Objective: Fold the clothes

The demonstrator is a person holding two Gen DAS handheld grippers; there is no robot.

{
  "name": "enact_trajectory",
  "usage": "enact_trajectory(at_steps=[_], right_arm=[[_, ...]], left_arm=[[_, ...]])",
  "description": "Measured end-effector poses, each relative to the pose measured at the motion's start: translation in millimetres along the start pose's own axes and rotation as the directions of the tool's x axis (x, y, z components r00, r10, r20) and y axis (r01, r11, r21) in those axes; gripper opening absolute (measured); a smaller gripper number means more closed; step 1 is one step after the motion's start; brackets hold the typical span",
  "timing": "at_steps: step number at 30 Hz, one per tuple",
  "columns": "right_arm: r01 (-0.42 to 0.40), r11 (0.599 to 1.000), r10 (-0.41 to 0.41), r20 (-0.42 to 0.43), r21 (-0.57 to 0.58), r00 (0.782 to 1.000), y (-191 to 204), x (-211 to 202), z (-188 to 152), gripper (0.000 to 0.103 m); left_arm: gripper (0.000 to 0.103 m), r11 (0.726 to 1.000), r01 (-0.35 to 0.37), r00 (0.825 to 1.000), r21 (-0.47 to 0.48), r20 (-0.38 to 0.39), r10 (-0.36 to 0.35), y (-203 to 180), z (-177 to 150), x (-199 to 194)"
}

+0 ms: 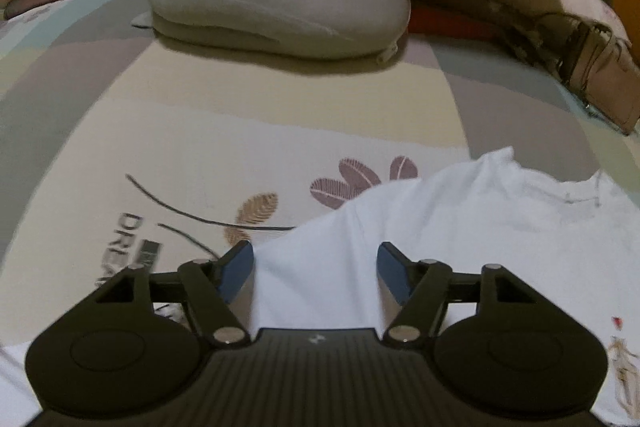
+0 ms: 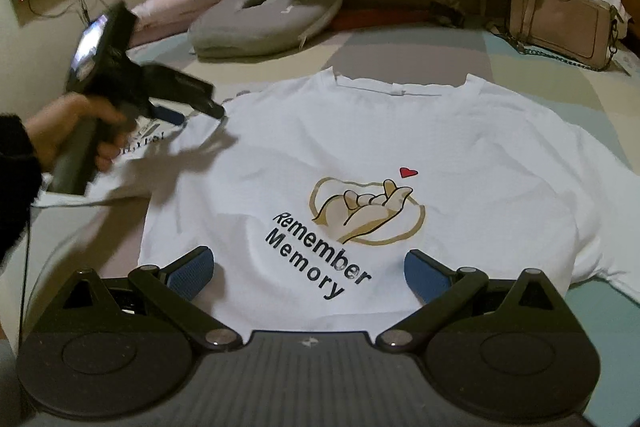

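White T-shirt point(image 2: 360, 147) lies flat, print up, on the bed point(image 2: 400, 47). Left gripper point(image 1: 316, 269), fingers spread, sits over the shirt's sleeve; right gripper point(image 2: 308, 273), also spread, hovers above its hem.

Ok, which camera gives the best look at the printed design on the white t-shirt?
The right wrist view: the t-shirt lies flat there, with the whole hand-and-heart print and "Remember Memory" readable. The left wrist view catches only a sliver of the print at its right edge.
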State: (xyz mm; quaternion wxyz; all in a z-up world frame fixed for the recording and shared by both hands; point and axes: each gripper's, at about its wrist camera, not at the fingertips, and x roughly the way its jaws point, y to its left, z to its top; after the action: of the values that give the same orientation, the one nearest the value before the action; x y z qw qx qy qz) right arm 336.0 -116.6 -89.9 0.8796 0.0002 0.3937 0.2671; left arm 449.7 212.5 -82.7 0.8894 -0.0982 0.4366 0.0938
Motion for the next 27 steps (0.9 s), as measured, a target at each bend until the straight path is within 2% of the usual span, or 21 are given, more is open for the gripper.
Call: enact_trajectory(at_steps=[4,8,13,18,22,25,27], right_arm=[[-0.051,0.998,0.051,0.009,0.032,0.999,-2,-8,0,0.103],[-0.070,0.996,0.070,0.013,0.053,0.997,0,-13,3,0.103],[-0.077,0.996,0.076,0.023,0.053,0.997,5,-16,5,0.103],[-0.062,0.997,0.062,0.010,0.049,0.998,8,-9,4,0.103],[-0.051,0.998,0.052,-0.005,0.036,0.999,10,-4,2,0.103],[-0.058,0.998,0.058,-0.001,0.040,0.998,8,-4,2,0.103],[-0.063,0.997,0.063,0.003,0.050,0.998,5,-4,2,0.103]], left_arm=[[0.071,0.999,-0.018,0.999,0.035,0.047,0.017,24,-8,-50],[0.072,0.997,-0.070,0.996,-0.034,0.045,0.072,67,-29,-85],[0.071,0.974,-0.178,0.983,-0.141,0.009,0.181,116,-73,-91],[0.071,0.956,-0.262,0.964,-0.134,0.008,0.265,139,-112,-78],[0.073,0.958,-0.217,0.976,-0.186,-0.016,0.218,146,-132,-85],[0.071,0.967,-0.191,0.980,-0.166,-0.081,0.179,141,-123,-98],[0.071,0.982,-0.154,0.988,-0.113,-0.005,0.155,129,-107,-107]])
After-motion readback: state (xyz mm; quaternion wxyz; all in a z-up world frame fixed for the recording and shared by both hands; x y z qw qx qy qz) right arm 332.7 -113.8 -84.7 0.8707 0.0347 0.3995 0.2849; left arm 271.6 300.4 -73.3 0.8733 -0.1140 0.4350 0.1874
